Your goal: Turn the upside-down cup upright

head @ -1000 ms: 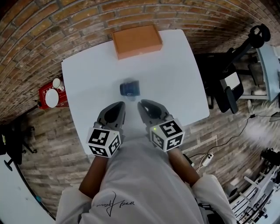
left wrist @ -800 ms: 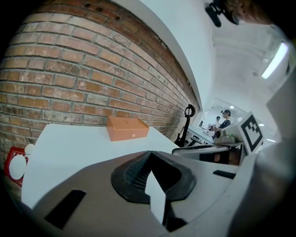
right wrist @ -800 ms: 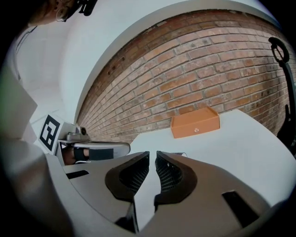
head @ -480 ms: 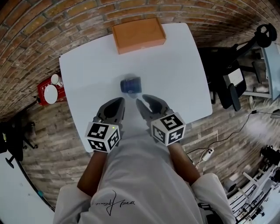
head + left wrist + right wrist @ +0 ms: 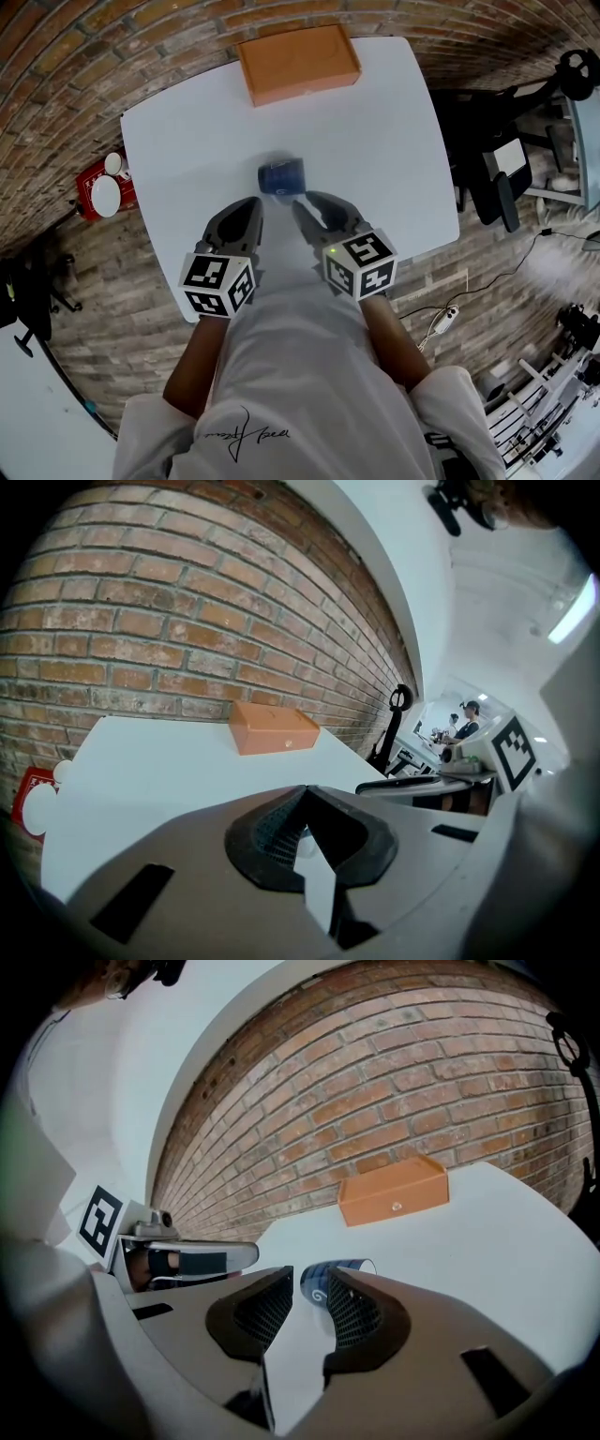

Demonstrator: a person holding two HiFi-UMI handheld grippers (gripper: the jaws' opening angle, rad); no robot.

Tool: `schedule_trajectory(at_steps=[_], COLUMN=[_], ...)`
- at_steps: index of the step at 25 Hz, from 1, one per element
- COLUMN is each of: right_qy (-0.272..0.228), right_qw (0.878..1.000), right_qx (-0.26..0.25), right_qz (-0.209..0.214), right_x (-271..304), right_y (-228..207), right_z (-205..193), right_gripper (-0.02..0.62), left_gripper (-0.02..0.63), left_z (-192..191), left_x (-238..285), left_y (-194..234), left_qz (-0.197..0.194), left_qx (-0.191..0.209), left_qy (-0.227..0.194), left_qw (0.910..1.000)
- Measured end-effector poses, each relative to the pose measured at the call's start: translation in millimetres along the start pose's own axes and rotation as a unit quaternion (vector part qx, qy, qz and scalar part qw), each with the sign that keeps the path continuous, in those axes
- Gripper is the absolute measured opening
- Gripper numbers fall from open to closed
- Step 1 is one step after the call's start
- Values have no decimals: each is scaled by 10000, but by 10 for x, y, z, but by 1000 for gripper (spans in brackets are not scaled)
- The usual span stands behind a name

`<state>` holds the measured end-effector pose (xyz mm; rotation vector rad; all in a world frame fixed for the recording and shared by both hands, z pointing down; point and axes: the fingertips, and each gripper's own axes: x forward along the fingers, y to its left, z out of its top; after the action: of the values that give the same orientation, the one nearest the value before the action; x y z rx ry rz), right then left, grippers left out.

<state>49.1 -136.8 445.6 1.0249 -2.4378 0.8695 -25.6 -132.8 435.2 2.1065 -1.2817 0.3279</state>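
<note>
No words can be read anywhere. The marker cubes carry only black-and-white square patterns, the script on the person's shirt (image 5: 246, 430) is too small to read, and the print on the red object (image 5: 92, 195) off the table's 9 o'clock side is lost in blur.

The cup (image 5: 281, 176) stands near the middle of the white table (image 5: 384, 141). It is dark blue with a pale swirl motif. In the head view it is smeared, and in the right gripper view one pad covers its right half, so I cannot tell how it is lying.

The right gripper (image 5: 315, 202) sits just at the cup's 6 o'clock with its jaws a little apart and nothing between them. The cup shows beyond the gap, untouched. The left gripper (image 5: 251, 204), at about 7 o'clock from the cup, has its pad tips together and holds nothing.

The left gripper view misses the cup entirely – it shows the orange box (image 5: 298, 61) at the table's 12 o'clock edge. Only the right gripper view shows the small round mark on the box's front.
</note>
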Motion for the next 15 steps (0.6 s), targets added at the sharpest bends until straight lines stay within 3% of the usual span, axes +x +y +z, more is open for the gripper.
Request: schedule_trajectory(at_steps=[15], right_qy=[20], right_qw=[9997], right_qx=[204], right_qz=[-125], right_x=[101], right_y=[-185], right_z=[20], right_gripper=[92], left_gripper=[9], left_z=[-58], left_x=[200], left_y=[181], left_qz=[152], left_qx=[-137], left_qy=[78], left_qw=[9998])
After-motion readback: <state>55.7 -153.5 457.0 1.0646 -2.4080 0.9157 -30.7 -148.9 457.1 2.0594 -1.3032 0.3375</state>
